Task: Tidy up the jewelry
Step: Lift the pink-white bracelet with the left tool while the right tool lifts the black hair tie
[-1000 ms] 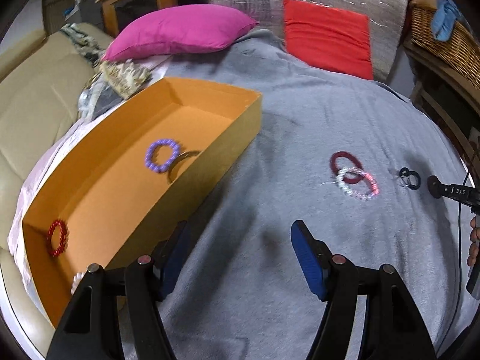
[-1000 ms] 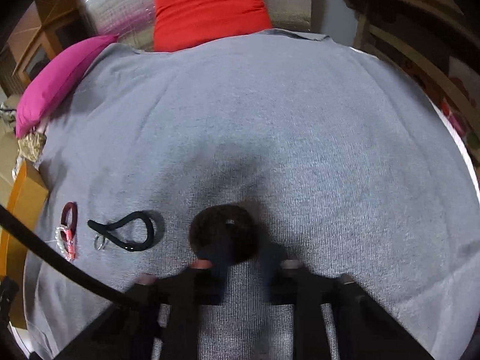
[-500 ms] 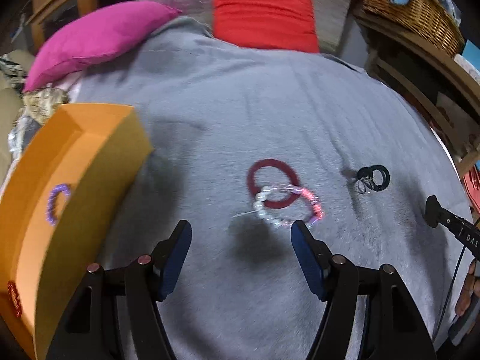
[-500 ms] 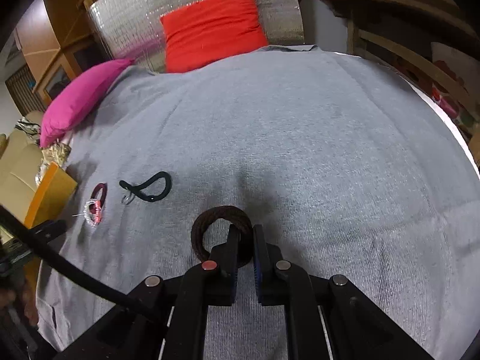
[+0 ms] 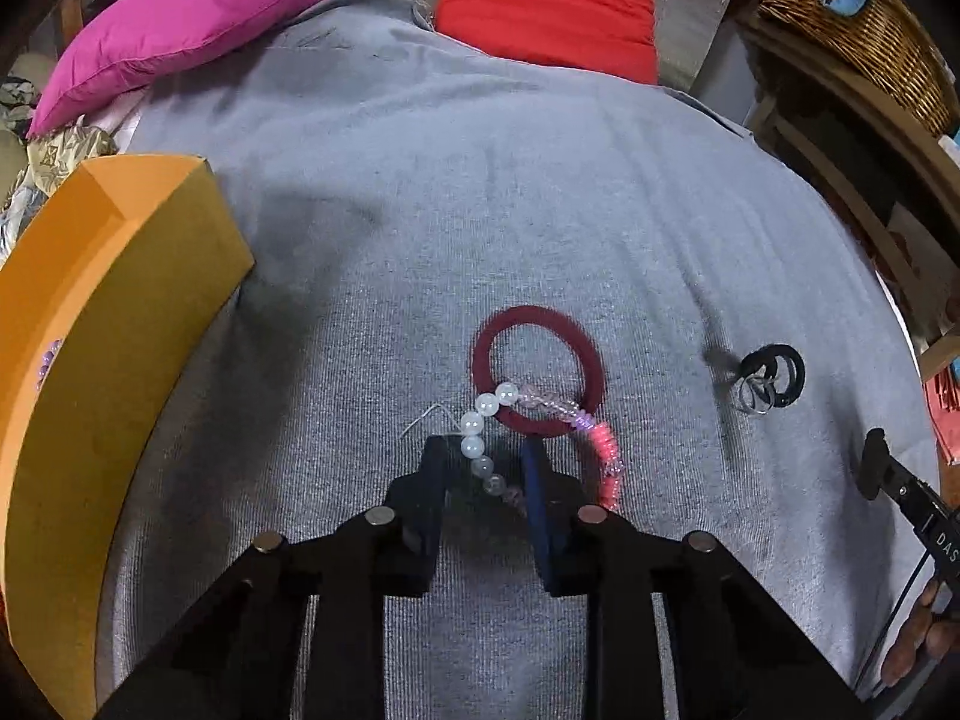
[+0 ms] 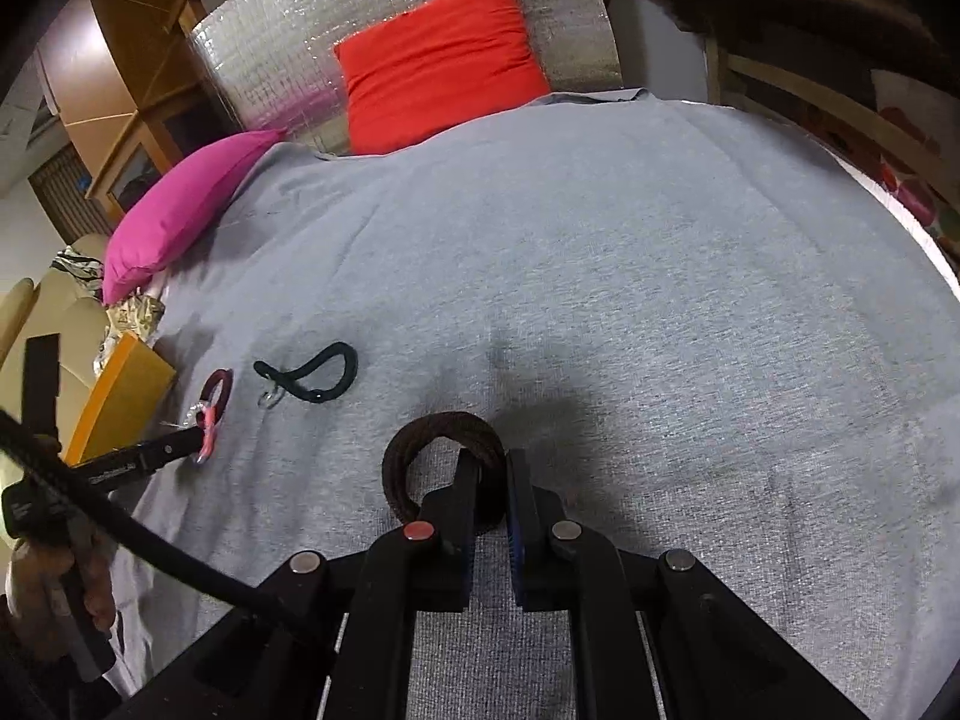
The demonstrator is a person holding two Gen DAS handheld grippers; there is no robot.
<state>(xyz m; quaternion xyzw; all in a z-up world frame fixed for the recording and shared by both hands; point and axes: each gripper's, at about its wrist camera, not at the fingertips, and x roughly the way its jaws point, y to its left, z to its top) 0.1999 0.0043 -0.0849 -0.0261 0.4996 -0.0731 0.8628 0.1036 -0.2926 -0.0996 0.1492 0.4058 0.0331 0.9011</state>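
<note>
Left gripper point(image 5: 483, 459) narrow, fingers straddling the white-and-pink beaded bracelet point(image 5: 543, 423) on the grey blanket point(image 5: 480, 210) — right gripper point(image 6: 492, 468) clamps the dark brown braided ring point(image 6: 441, 444)

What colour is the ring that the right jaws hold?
Dark brown ring, seen best in the right wrist view.

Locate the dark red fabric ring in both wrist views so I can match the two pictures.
Left wrist view: the dark red fabric ring lies centre frame on the grey blanket, just beyond the left gripper, with the beaded bracelet lying across its near edge.
Right wrist view: far left, small, at, beside the orange box.
Shared landmark: the red cushion at the blanket's far end.
</note>
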